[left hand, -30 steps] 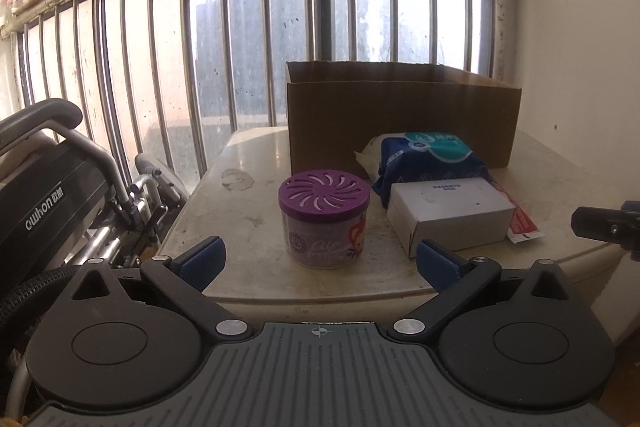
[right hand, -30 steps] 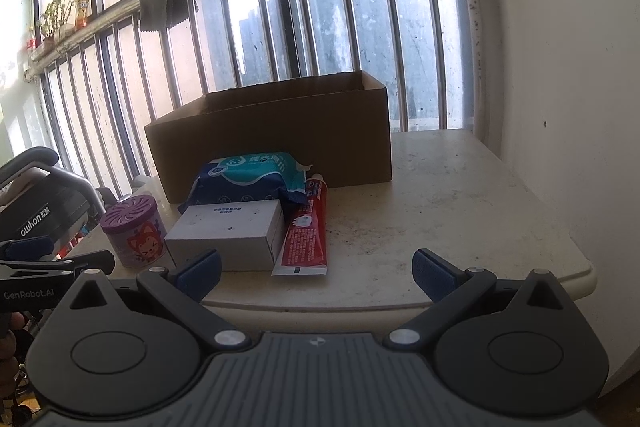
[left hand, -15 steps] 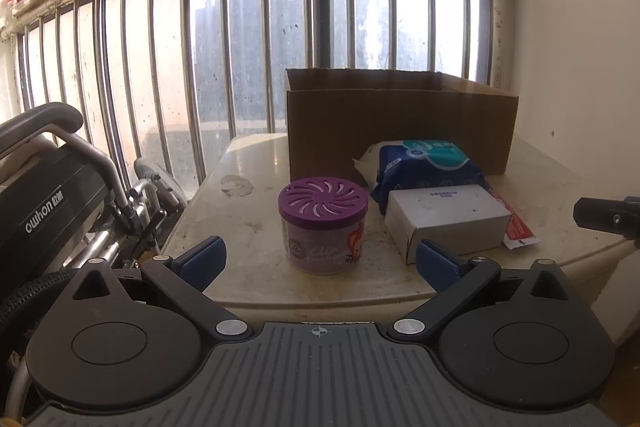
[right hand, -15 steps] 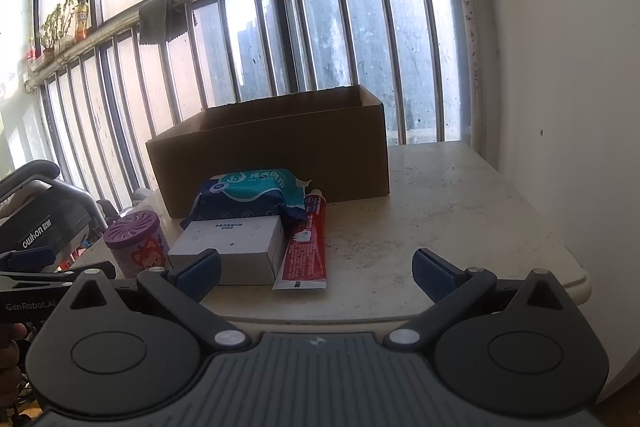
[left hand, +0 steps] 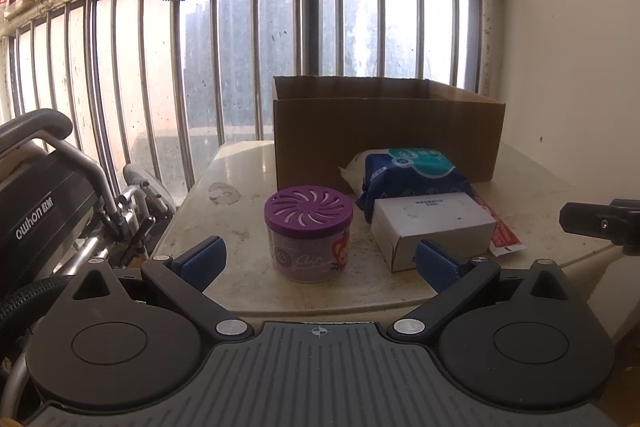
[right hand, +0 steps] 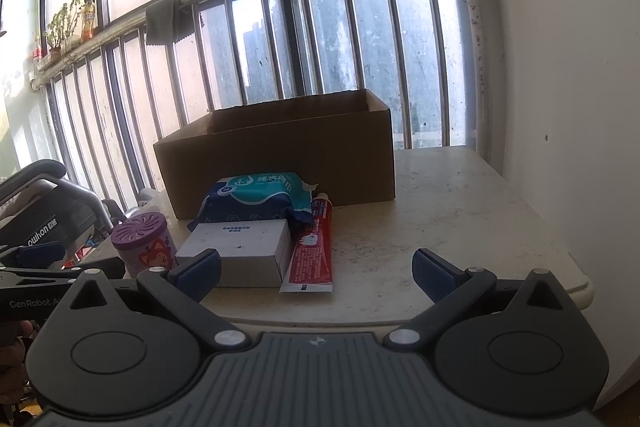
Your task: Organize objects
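A purple-lidded air freshener can (left hand: 308,233) (right hand: 144,241), a white box (left hand: 432,225) (right hand: 240,251), a blue and teal wipes pack (left hand: 412,169) (right hand: 260,197) and a red toothpaste tube (right hand: 312,251) (left hand: 500,231) lie in front of an open cardboard box (left hand: 384,127) (right hand: 280,155). My left gripper (left hand: 318,261) is open and empty, just short of the can. My right gripper (right hand: 316,273) is open and empty, near the front edge by the toothpaste.
The objects sit on a worn white table (right hand: 460,211) against a wall on the right. A barred window railing (left hand: 240,67) runs behind. A folded wheelchair (left hand: 44,211) stands to the left of the table.
Both grippers have dropped slightly and drawn a little closer to the table; the objects sit lower and larger in view. Nothing on the table has moved.
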Demonstrator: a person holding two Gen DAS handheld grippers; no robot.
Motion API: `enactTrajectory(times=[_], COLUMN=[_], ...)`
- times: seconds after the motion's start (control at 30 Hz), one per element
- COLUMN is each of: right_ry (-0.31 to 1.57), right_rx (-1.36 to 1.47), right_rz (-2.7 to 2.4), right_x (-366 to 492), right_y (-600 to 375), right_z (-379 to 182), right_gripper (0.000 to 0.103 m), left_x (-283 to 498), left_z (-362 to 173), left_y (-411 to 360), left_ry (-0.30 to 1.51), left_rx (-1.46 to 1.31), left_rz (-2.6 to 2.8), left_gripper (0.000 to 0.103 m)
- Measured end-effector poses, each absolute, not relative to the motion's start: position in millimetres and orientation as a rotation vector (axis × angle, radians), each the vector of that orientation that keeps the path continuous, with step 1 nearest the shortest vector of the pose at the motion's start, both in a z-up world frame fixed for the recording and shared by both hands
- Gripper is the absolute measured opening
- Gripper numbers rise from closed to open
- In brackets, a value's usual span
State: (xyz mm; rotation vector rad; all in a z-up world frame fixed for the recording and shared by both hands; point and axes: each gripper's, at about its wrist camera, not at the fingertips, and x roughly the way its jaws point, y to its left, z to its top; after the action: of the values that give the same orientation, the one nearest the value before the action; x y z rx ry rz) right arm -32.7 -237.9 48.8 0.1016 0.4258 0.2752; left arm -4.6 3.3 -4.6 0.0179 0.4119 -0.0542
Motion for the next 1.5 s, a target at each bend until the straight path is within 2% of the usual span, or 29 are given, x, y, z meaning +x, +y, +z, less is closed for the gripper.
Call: enactTrajectory(times=[1.5], right_ry=[0.448], right_rx=[0.103], right_rz=[0.279], right_x=[-29.0], right_y=[-237.0], right_z=[44.9], right_gripper=[0.103], left_x=[-3.4], left_z=[-7.7], left_y=[5.5], left_ry=[0.421], left_rx=[0.014], left_rz=[-0.047], left_gripper=[0.102])
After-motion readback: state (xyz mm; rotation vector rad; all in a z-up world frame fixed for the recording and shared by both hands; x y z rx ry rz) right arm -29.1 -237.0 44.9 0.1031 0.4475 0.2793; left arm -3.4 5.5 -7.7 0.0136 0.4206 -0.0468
